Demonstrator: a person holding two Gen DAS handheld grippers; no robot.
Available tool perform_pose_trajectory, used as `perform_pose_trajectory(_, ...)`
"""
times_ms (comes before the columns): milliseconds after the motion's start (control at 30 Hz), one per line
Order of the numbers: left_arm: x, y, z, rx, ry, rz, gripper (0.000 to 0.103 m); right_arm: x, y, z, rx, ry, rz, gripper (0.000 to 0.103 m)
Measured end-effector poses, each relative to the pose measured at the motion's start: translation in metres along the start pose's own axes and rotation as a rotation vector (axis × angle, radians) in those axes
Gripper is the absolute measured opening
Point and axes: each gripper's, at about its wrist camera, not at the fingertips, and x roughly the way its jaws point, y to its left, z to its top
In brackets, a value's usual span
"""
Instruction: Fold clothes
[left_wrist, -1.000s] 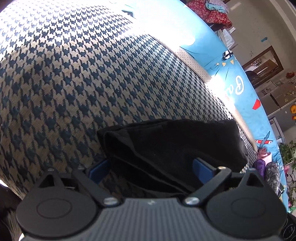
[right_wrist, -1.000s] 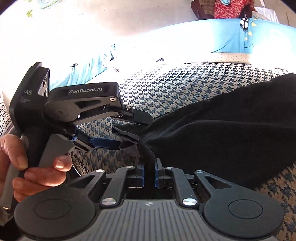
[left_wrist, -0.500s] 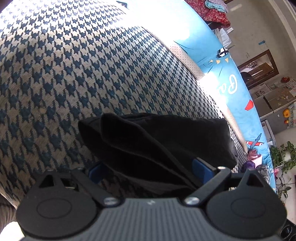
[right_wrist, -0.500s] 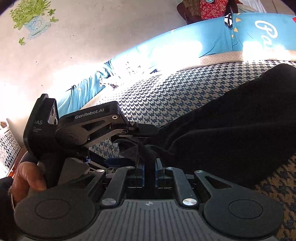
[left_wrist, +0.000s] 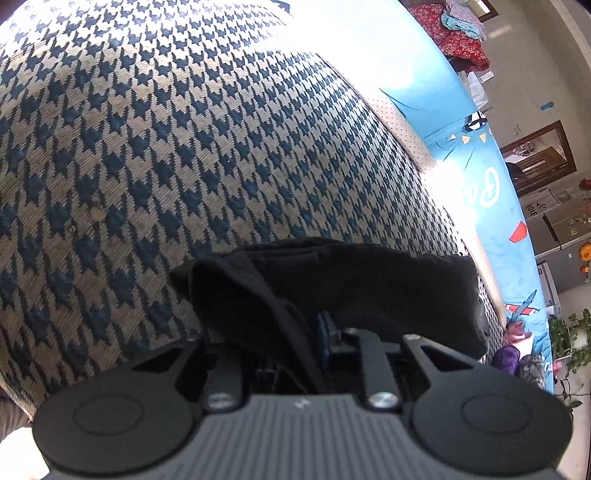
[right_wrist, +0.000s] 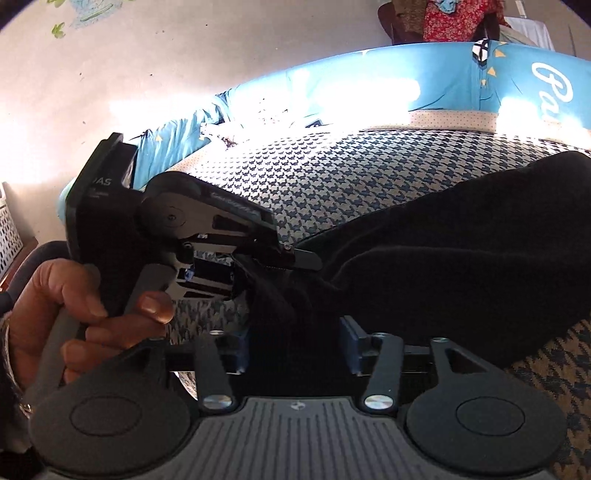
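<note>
The left gripper (left_wrist: 310, 332) has just clamped its fingers on the black garment (left_wrist: 369, 288) lying on the houndstooth bed (left_wrist: 184, 166). The right gripper (right_wrist: 295, 343) has just opened halfway (cloth between, unpressed): handover made.

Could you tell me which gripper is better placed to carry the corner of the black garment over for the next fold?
Left, probably. The left gripper is shut on the black garment at its corner, while the right gripper has just been opening, cloth lying loosely between its parted pads.
</note>
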Motion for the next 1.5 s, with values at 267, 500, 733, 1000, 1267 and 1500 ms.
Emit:
perform_pose_trajectory(267,-0.003,0.001,-0.001,0.022,0.01,0.012,0.016,0.004,0.013,-0.006,-0.099,-0.001,0.006,0.065)
perform_pose_trajectory(500,-0.001,0.0,0.009,0.079,0.051,0.006,0.016,0.009,0.017,-0.011,-0.17,0.028,0.022,0.066)
perform_pose_trajectory(733,0.001,0.0,0.008,0.061,0.058,0.006,0.016,0.021,0.033,-0.025,-0.319,0.026,-0.053,0.067)
perform_pose_trajectory(1000,-0.001,0.002,0.009,0.074,0.042,0.032,0.01,0.039,0.042,-0.03,-0.404,0.03,-0.144,0.03)
perform_pose_trajectory(1267,-0.005,-0.007,0.018,0.139,-0.002,0.03,0.009,0.044,0.041,-0.01,-0.336,0.0,-0.15,0.007)
perform_pose_trajectory(1500,-0.012,-0.019,0.044,0.191,-0.032,0.025,0.009,0.041,0.04,0.019,-0.196,-0.047,-0.122,0.007)
